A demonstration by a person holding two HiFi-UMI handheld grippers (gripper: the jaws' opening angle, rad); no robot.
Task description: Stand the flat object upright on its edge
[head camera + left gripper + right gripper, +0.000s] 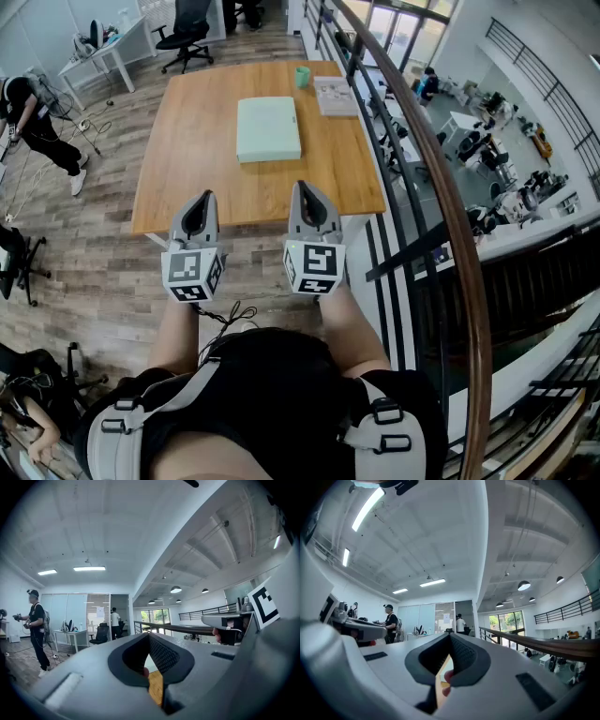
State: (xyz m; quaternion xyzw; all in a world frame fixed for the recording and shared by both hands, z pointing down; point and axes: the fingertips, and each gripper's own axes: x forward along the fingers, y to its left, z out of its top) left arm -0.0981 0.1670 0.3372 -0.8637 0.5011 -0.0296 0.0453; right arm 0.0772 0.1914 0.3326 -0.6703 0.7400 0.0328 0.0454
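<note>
A pale green flat box (pixel 268 128) lies flat in the middle of the wooden table (pixel 187 159). Both grippers hover side by side at the table's near edge, well short of the box. My left gripper (pixel 201 200) has its jaws together with nothing in them, and so does my right gripper (pixel 307 191). In the left gripper view the left gripper (pixel 149 637) points level across the room, and only a sliver of tabletop shows under its closed jaws. The right gripper view shows the right gripper (pixel 450 637) the same way; the box is hidden in both.
A small green cup (pixel 302 77) and a printed booklet (pixel 335 96) sit at the table's far right. A curved wooden handrail (pixel 441 187) runs along the right side. An office chair (pixel 187 37), a white desk (pixel 103 56) and a person (pixel 33 122) are beyond the table.
</note>
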